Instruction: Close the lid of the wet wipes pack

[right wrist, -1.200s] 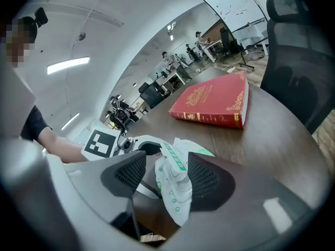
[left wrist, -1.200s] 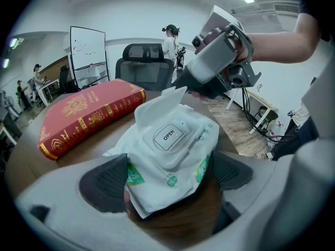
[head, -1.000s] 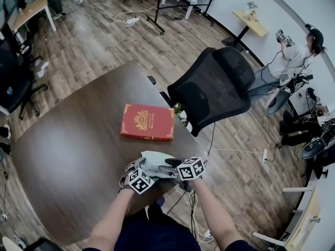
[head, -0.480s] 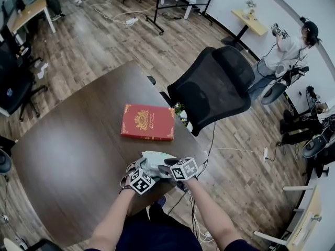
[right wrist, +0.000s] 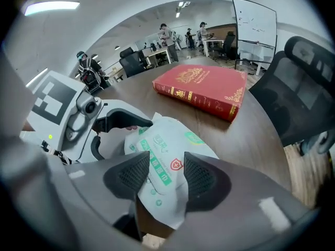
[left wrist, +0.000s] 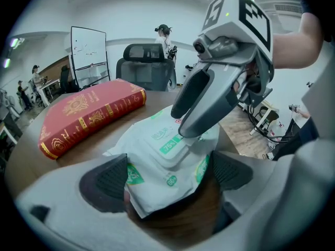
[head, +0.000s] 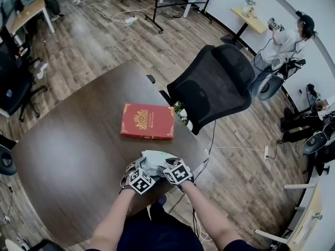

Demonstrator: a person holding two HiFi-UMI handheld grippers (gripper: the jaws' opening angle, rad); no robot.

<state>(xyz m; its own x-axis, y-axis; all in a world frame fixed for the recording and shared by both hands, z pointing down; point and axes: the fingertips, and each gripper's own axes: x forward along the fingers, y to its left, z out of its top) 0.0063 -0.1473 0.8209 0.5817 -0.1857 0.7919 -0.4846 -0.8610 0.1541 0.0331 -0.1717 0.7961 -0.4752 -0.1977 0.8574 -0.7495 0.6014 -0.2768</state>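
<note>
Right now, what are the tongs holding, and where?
The left tongs grip the wet wipes pack by the two sides of its near end. The right tongs, shut, hold nothing; they press on the lid.

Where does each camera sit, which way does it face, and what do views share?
Head view: on the person's head, facing steeply down at the table; the left forearm and right forearm show, reaching to the wipes pack.
Left gripper view: on the left tongs, looking along them over the pack toward the red book; the right tongs point down at the lid.
Right gripper view: on the right tongs, facing across the pack to the book; the left tongs show at left.
Shared: all three show pack and book.
</note>
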